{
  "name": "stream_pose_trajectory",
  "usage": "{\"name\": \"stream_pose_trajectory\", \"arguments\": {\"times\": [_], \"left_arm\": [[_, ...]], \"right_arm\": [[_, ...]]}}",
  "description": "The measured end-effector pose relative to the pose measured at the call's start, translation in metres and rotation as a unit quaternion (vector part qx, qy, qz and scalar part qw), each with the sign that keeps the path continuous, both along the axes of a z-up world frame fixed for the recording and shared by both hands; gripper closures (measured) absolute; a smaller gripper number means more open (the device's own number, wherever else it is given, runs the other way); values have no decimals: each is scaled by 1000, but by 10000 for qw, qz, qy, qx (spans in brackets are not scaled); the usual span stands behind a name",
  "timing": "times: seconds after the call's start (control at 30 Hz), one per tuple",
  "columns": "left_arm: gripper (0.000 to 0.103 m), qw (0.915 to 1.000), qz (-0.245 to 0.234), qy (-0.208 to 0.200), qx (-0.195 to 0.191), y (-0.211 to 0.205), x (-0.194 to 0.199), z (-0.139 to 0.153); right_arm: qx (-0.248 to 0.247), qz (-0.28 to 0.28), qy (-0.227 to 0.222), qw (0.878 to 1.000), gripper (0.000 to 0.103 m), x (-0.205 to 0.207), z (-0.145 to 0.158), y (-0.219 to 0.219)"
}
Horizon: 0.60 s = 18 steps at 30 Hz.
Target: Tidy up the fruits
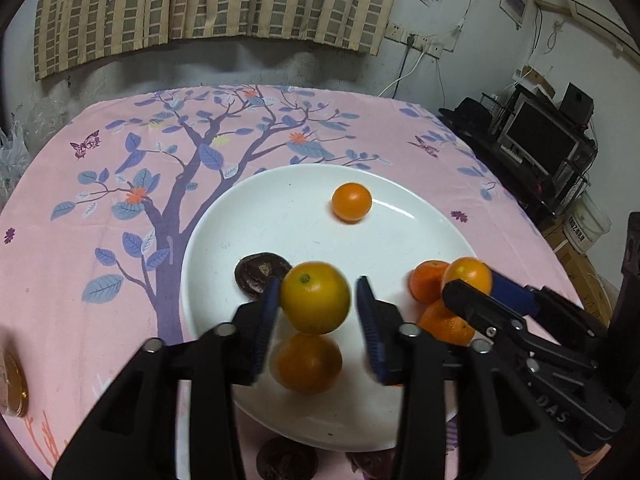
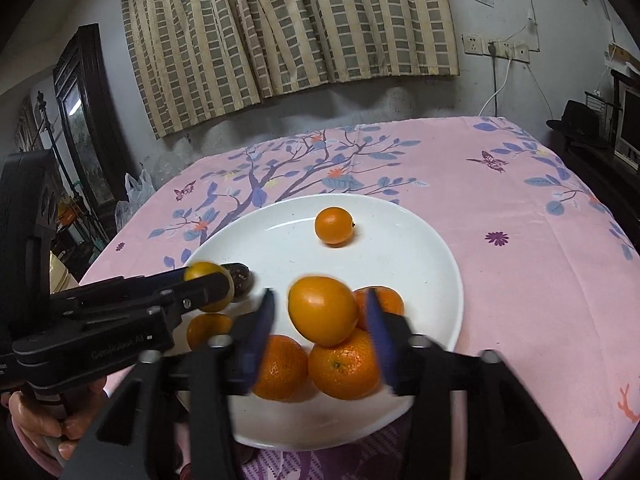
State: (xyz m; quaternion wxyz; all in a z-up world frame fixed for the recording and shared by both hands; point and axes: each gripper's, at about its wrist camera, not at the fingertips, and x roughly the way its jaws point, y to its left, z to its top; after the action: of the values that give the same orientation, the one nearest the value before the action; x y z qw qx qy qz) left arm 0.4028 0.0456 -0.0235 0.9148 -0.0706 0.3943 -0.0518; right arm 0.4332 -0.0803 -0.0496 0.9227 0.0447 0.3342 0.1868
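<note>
A white plate lies on a pink flowered cloth. My left gripper is open around a yellow-orange citrus fruit; a gap shows beside its right pad. Under it rests another orange, with a dark wrinkled fruit to the left. My right gripper is open too, and an orange fruit sits loose between its blue pads, above a heap of mandarins. One small orange lies alone at the plate's far side.
Two dark fruits lie on the cloth before the plate. A gold-coloured round thing sits at the left edge. A monitor and shelves stand beyond the table's right side. A hand grips the left tool.
</note>
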Motion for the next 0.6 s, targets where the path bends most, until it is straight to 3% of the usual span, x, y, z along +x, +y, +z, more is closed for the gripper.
{"name": "stream_pose_trajectory", "arguments": {"times": [0.03, 0.07, 0.13, 0.27, 0.4, 0.6], "left_arm": [[15, 9999, 61, -70, 129, 0, -4, 3], [9, 9988, 234, -234, 348, 1, -12, 9], [7, 9972, 309, -515, 449, 3, -29, 22], [5, 9966, 311, -594, 473, 12, -66, 33], [5, 9950, 524, -562, 633, 24, -106, 14], [5, 9961, 757, -247, 381, 37, -144, -8]], "right_arm": [[59, 34, -23, 10000, 47, -5, 3, -4], [114, 50, -66, 9999, 47, -10, 7, -10], [213, -39, -136, 9997, 47, -21, 14, -24], [316, -65, 70, 9995, 45, -44, 9, -48], [67, -24, 406, 9991, 45, -66, -12, -57], [39, 247, 810, 9964, 44, -95, -36, -55]]}}
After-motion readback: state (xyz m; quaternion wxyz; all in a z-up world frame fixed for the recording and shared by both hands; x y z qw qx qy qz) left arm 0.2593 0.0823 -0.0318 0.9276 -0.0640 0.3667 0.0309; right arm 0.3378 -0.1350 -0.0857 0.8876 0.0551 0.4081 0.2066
